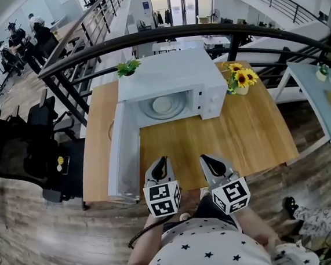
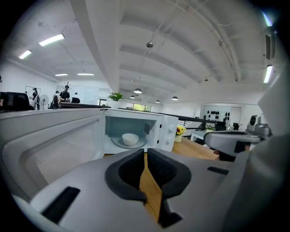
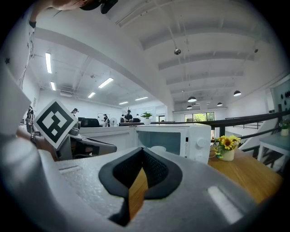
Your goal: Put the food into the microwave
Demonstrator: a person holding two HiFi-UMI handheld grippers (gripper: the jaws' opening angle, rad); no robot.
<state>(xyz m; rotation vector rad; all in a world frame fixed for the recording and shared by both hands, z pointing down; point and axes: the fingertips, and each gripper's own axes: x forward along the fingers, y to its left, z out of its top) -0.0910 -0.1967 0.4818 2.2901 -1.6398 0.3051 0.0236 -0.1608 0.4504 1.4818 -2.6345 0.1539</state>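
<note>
On the mezzanine, a wooden surface [image 1: 253, 132] stands against a curved black railing [image 1: 162, 37], with an open office hall beyond and below it. A white microwave [image 1: 171, 73] sits at the back of the surface, its door [image 1: 124, 153] swung fully open to the left and reaching nearly to the front edge. Inside, a white bowl [image 2: 130, 138] rests on the glass turntable; what it holds cannot be made out. A pot of sunflowers [image 1: 242, 79] stands just right of the microwave, and a small green plant [image 1: 127, 67] sits at its back left corner.

Bare wood lies open in front of the microwave and to its right. The left gripper [image 1: 161, 160] and the right gripper [image 1: 210, 158] hover side by side over the front edge, apart from each other, both pointing towards the cavity. Each has its jaws closed tip to tip with nothing between them. Black office chairs [image 1: 15, 143] crowd the plank floor [image 1: 42, 245] to the left; a pale side table [image 1: 319, 96] stands apart on the right.
</note>
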